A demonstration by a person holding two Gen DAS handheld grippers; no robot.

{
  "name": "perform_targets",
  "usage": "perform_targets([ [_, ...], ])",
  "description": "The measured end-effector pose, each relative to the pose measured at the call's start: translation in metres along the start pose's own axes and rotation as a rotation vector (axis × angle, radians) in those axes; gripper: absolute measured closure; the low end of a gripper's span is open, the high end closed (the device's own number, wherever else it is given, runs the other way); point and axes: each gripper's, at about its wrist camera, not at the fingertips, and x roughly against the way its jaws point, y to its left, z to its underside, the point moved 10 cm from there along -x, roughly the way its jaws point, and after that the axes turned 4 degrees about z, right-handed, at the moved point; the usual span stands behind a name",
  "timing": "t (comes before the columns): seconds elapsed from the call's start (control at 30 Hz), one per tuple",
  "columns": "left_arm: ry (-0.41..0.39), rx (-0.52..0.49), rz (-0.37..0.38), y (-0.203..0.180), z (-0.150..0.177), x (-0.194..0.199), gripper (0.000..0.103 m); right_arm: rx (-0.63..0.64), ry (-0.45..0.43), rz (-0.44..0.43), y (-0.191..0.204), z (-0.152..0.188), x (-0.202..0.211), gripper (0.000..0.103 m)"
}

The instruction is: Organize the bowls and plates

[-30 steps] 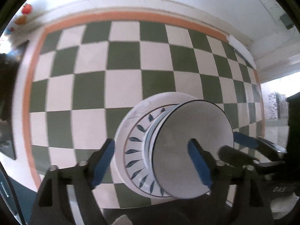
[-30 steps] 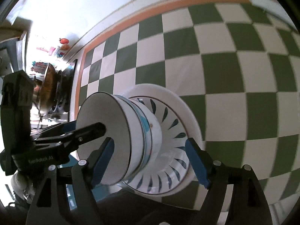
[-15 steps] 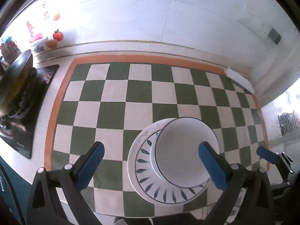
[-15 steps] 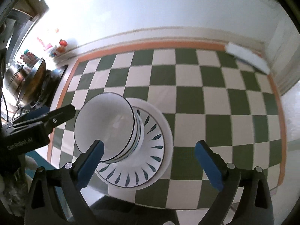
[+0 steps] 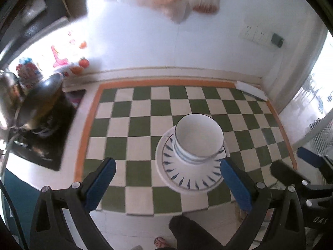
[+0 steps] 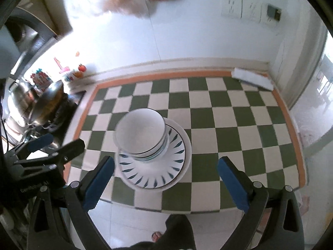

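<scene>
This is a home kitchen. A dark gas stove (image 5: 44,143) sits at the left end of the tabletop (image 5: 68,187), with a metal wok (image 5: 39,102) on its burner. A green-and-white checked mat (image 5: 145,125) with an orange border covers the tabletop. The white tiled wall (image 5: 166,48) behind carries a power socket (image 5: 252,33), and small fruit-shaped ornaments (image 5: 81,64) stand by the backsplash. Stacked bowls (image 5: 198,139) rest on a leaf-patterned plate (image 5: 191,173).

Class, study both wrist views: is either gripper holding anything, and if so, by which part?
Nothing is held. The left gripper and right gripper are both open, clear of the stacked bowls on the plates.
</scene>
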Motion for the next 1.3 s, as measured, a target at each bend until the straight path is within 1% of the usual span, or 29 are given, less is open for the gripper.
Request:
perform_targets([
  [0.13, -0.073, -0.005, -0.025, 0.003, 0.015, 0.058, 0.0, -0.008, -0.086, 0.01, 0.011, 0.016, 0.065, 0.001],
  [0.23, -0.099, 0.001, -0.029, 0.004, 0.027, 0.091, 0.0, -0.005, -0.133, 0.019, 0.018, 0.033, 0.109, 0.001],
  [0.43, -0.147, 0.003, -0.027, -0.001, 0.055, 0.151, 0.0, -0.02, -0.17, 0.031, 0.023, 0.07, 0.181, 0.001],
  [0.6, -0.133, 0.006, -0.04, -0.008, 0.08, 0.179, 0.0, -0.033, -0.184, 0.027, 0.021, 0.101, 0.229, 0.001],
  [0.87, -0.134, 0.014, -0.078, -0.022, 0.108, 0.214, 0.0, -0.009, -0.177, 0.019, 0.012, 0.13, 0.271, 0.0],
  [1.0, -0.146, 0.008, -0.101, -0.028, 0.114, 0.224, 0.0, 0.018, -0.179, 0.042, 0.007, 0.133, 0.279, 0.0],
  [1.3, -0.137, 0.017, -0.096, -0.034, 0.126, 0.231, 0.0, 0.023, -0.171, 0.045, -0.002, 0.135, 0.283, 0.0],
])
